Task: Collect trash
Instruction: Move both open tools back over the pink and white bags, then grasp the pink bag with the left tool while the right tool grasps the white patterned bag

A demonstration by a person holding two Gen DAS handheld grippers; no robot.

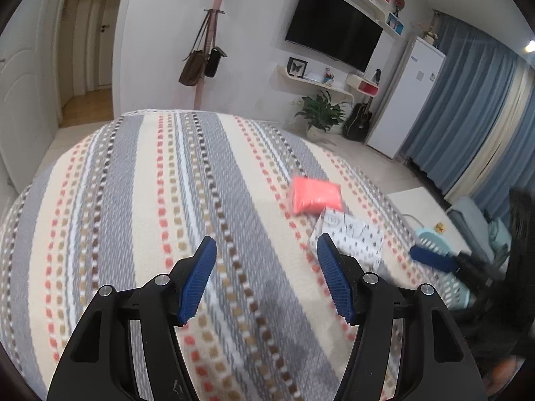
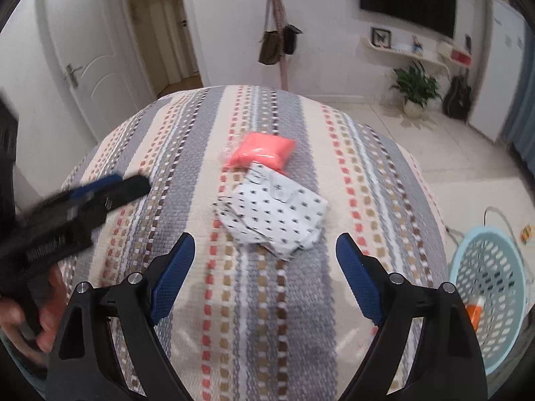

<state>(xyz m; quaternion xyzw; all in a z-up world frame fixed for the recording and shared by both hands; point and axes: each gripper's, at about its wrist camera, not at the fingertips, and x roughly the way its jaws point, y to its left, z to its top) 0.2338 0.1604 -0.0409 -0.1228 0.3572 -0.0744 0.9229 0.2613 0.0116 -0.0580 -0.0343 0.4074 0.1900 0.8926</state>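
Note:
A pink plastic packet (image 2: pixel 260 150) lies on the striped bedspread (image 2: pixel 274 300), touching a crumpled white wrapper with black dots (image 2: pixel 271 214) just in front of it. My right gripper (image 2: pixel 265 240) hangs open over the bed, just short of the wrapper, with nothing between its fingers. My left gripper (image 1: pixel 266 244) is also open and empty, left of the wrapper (image 1: pixel 351 237) and the pink packet (image 1: pixel 314 195). It shows blurred in the right wrist view, held by a hand (image 2: pixel 20 314).
A light blue mesh basket (image 2: pixel 488 287) stands on the floor right of the bed, with an orange-and-white item (image 2: pixel 473 310) inside. Beyond the bed are a coat stand with bags (image 2: pixel 277 43), a plant (image 2: pixel 414 90) and a guitar (image 2: pixel 458 95).

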